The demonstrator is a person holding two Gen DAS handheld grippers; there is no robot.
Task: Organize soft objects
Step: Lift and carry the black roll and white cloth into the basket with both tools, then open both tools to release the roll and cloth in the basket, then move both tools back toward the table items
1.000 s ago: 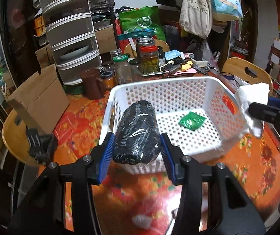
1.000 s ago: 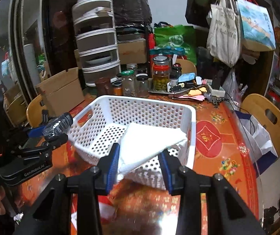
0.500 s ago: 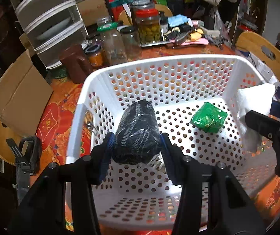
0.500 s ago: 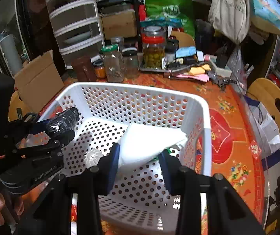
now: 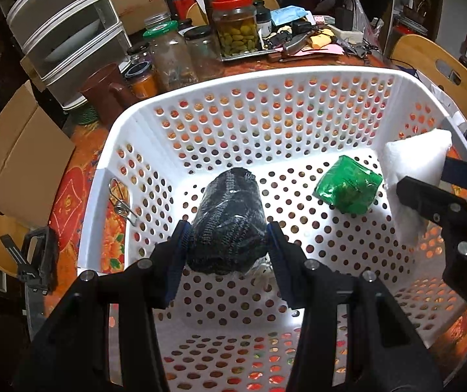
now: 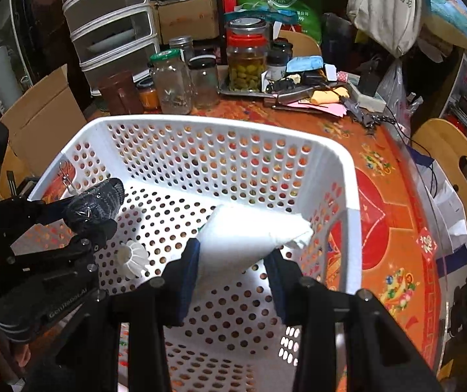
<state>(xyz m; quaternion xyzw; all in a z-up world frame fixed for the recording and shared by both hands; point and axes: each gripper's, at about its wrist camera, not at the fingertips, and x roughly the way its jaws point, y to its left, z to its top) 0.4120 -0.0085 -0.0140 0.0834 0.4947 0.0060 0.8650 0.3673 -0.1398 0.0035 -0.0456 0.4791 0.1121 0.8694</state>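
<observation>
A white perforated basket [image 5: 200, 98] [image 6: 350, 196] stands on the orange patterned table. My left gripper [image 5: 226, 245] is shut on a black wrapped fabric roll [image 5: 228, 222] and holds it inside the basket above its floor; the roll also shows in the right wrist view [image 6: 96, 204]. My right gripper [image 6: 233, 261] is shut on a white folded cloth [image 6: 249, 232], held over the basket's right side; the cloth also shows in the left wrist view [image 5: 412, 163]. A green packet [image 5: 347, 186] lies on the basket floor. A white shuttlecock [image 6: 133, 258] lies there too.
Glass jars [image 5: 236, 26] and a brown pitcher [image 5: 102, 91] stand behind the basket. A cardboard box [image 5: 14, 150] and stacked drawers [image 5: 63, 32] are at left. A metal clip [image 5: 120, 202] hangs on the basket's left wall. A wooden chair [image 6: 455, 163] is at right.
Both grippers have moved forward and down, from in front of the basket to over and inside it, still holding the black roll and the white cloth.
</observation>
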